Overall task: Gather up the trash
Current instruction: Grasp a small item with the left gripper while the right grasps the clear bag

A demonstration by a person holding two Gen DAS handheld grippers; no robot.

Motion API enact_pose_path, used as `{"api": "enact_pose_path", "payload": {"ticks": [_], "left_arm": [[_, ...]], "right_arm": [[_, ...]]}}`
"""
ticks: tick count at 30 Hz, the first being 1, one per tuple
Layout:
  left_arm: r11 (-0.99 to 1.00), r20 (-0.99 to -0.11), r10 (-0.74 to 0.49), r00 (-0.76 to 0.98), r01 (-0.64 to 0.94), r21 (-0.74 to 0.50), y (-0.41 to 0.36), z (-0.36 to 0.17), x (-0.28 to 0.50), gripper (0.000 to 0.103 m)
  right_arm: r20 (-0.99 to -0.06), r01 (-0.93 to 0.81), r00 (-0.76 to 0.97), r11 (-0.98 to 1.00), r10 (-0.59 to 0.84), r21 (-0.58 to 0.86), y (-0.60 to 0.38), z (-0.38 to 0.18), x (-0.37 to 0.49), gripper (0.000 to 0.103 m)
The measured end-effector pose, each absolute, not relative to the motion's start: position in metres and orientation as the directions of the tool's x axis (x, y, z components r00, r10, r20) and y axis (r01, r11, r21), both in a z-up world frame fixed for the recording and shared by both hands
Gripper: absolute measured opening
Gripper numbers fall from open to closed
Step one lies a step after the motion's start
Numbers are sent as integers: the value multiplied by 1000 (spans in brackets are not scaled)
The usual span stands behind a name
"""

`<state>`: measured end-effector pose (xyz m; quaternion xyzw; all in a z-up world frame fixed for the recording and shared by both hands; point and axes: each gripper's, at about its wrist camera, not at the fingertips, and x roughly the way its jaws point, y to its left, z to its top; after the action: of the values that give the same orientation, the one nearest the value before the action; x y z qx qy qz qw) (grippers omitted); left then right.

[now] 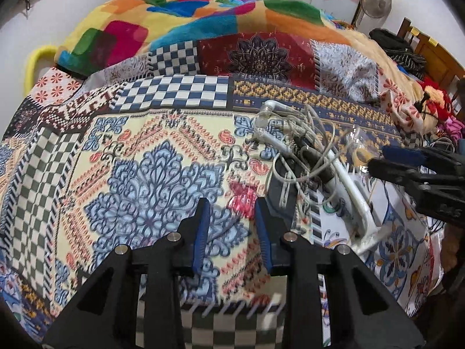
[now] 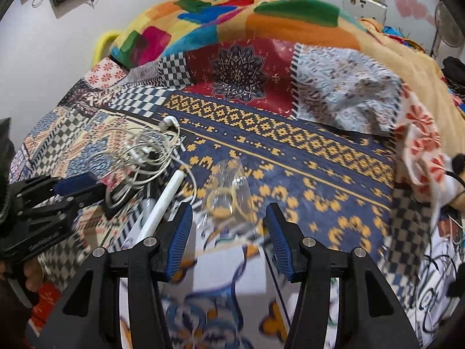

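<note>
A crumpled clear plastic wrapper [image 2: 228,192] lies on the patterned bedspread [image 2: 305,157], just ahead of my right gripper [image 2: 229,212], which is open with the wrapper between and beyond its fingertips. The wrapper also shows in the left wrist view [image 1: 359,145], near the right gripper's tip [image 1: 377,160]. My left gripper [image 1: 231,206] is open and empty over the bedspread [image 1: 145,174], left of a tangle of white cables [image 1: 299,145]. The left gripper appears at the left edge of the right wrist view [image 2: 78,189].
The white cables [image 2: 145,154] lie around a dark box [image 1: 283,197] and a white plastic bar [image 2: 162,203]. A colourful blanket [image 1: 189,20] is heaped at the far side. Clothes and a wooden headboard [image 1: 430,46] sit at the right.
</note>
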<state>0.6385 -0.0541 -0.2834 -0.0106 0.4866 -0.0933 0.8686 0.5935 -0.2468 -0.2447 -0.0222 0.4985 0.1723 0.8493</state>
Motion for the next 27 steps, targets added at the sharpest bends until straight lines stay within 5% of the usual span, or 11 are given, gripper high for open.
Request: {"api": "enact_pose_path", "payload": {"ticks": [7, 9, 11, 24, 27], "left_arm": [[983, -839, -129, 528, 179, -39, -66, -286, 646, 31], [985, -840, -112, 531, 173, -22, -68, -286, 645, 31], [987, -840, -102, 533, 158, -19, -66, -287, 644, 23], [988, -824, -147, 548, 118, -98, -58, -249, 610, 21], [987, -802, -153, 577, 125, -99, -59, -221, 592, 5]], "right_arm": [[-834, -338, 506, 940, 221, 44, -233, -252, 597, 48], [-828, -347, 523, 938, 205, 13, -232, -252, 593, 43], [-826, -343, 533, 939, 185, -11, -232, -252, 590, 25], [-832, -293, 507, 953, 224, 78, -251, -223, 566, 24], [-818, -283, 529, 956, 227, 82, -256, -198, 550, 24]]}}
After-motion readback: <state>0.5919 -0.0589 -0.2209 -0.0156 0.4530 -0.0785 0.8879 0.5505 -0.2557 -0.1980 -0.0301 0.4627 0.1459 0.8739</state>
